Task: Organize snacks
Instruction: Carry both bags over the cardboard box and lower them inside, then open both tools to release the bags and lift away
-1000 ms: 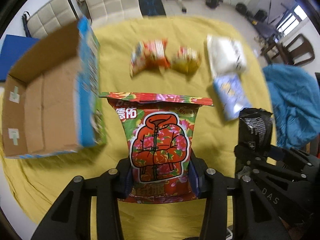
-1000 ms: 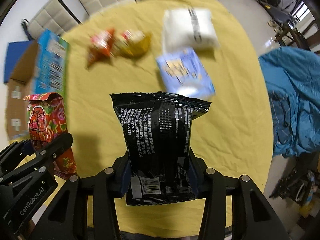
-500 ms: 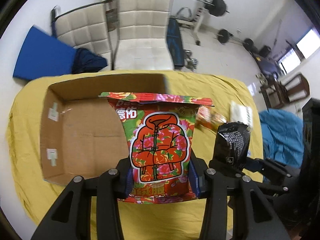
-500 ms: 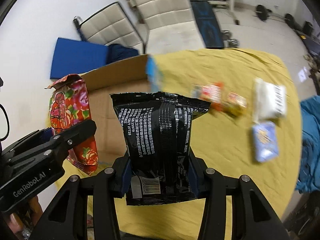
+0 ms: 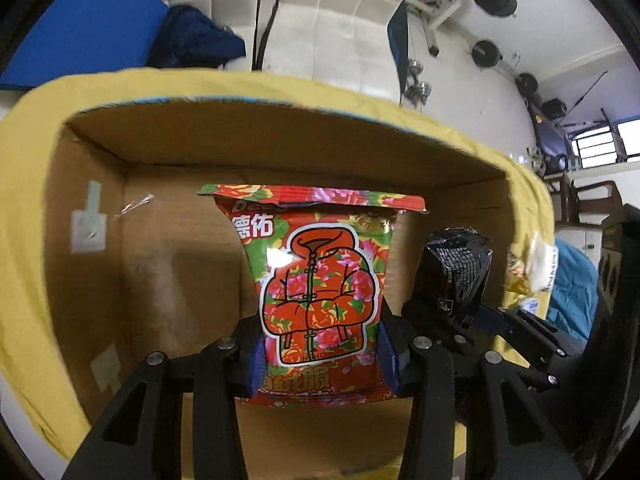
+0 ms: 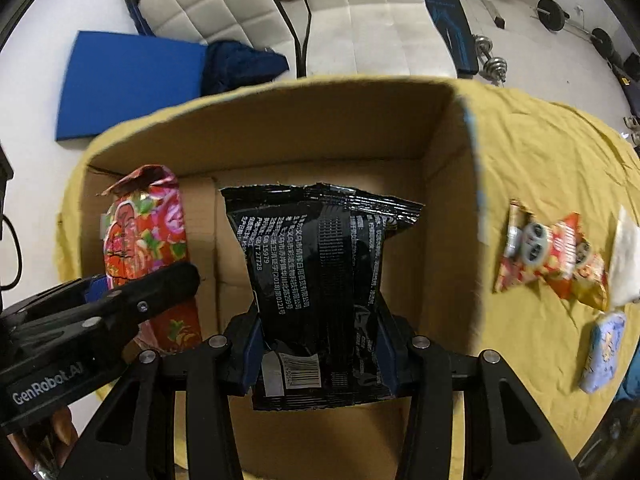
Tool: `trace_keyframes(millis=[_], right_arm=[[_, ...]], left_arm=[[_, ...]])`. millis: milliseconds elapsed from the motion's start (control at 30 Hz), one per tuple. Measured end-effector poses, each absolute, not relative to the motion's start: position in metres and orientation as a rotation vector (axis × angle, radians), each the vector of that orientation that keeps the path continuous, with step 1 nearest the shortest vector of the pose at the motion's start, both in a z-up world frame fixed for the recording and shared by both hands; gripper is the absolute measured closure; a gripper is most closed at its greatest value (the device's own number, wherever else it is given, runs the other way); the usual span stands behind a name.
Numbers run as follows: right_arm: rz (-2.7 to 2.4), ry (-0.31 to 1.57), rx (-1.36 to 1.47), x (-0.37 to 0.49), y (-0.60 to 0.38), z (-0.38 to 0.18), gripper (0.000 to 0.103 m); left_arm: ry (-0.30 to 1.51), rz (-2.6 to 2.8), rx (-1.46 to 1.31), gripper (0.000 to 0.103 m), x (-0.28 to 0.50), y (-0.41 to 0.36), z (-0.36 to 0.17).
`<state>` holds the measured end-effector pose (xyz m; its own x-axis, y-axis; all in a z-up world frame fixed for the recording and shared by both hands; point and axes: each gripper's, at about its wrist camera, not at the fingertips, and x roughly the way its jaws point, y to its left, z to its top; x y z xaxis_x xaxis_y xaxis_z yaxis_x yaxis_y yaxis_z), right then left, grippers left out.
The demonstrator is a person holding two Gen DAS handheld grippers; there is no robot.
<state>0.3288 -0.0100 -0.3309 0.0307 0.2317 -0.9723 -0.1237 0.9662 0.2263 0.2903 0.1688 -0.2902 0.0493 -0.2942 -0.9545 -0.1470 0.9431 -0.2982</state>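
Looks like somebody's home with a gym corner set up. Past the far edge of the table [image 6: 540,168], which has a yellow cloth over it, there are two cream quilted chairs [image 6: 360,20], a blue mat [image 6: 128,88] on the floor, a weight bench [image 6: 452,20], and dumbbells [image 6: 494,66] plus a barbell [image 6: 554,10] lying on pale tile.
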Motion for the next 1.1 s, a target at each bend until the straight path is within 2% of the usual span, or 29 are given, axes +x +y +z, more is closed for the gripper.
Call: trace_keyframes(millis=[300, 533, 633, 733, 800, 867, 933, 1000, 1100], right_arm=[[0.197, 1.585, -0.008, 0.359, 0.022, -0.39, 0.052], [0.156, 1.603, -0.011, 0.367, 0.032, -0.407, 0.05], [0.146, 1.605, -0.008, 0.357, 0.034, -0.403, 0.045], [0.149, 1.596, -0.006, 0.356, 0.038, -0.401, 0.038], [0.152, 1.59, -0.015, 0.354, 0.041, -0.398, 0.032], [0.156, 1.581, -0.021, 0.349, 0.045, -0.393, 0.028], [0.156, 1.566, -0.036, 0.343, 0.05, -0.386, 0.023], [0.154, 1.555, -0.044, 0.336, 0.055, -0.379, 0.01], [0.137, 1.531, -0.058, 0.321, 0.055, -0.361, 0.01]], left_arm=[[1.632, -0.213, -0.431, 0.061, 0.321, 0.171, -0.349], [1.633, -0.18, -0.382, 0.059, 0.325, 0.165, -0.353], [1.626, -0.149, -0.34, 0.056, 0.325, 0.161, -0.346], [1.605, -0.11, -0.287, 0.046, 0.324, 0.159, -0.335], [1.584, -0.09, -0.274, 0.032, 0.32, 0.16, -0.326], [1.561, -0.064, -0.26, 0.029, 0.314, 0.163, -0.315], [1.535, -0.043, -0.234, 0.021, 0.304, 0.165, -0.309], [1.505, -0.02, -0.211, 0.01, 0.294, 0.17, -0.302], [1.464, 0.003, -0.172, 0.002, 0.28, 0.173, -0.291]])
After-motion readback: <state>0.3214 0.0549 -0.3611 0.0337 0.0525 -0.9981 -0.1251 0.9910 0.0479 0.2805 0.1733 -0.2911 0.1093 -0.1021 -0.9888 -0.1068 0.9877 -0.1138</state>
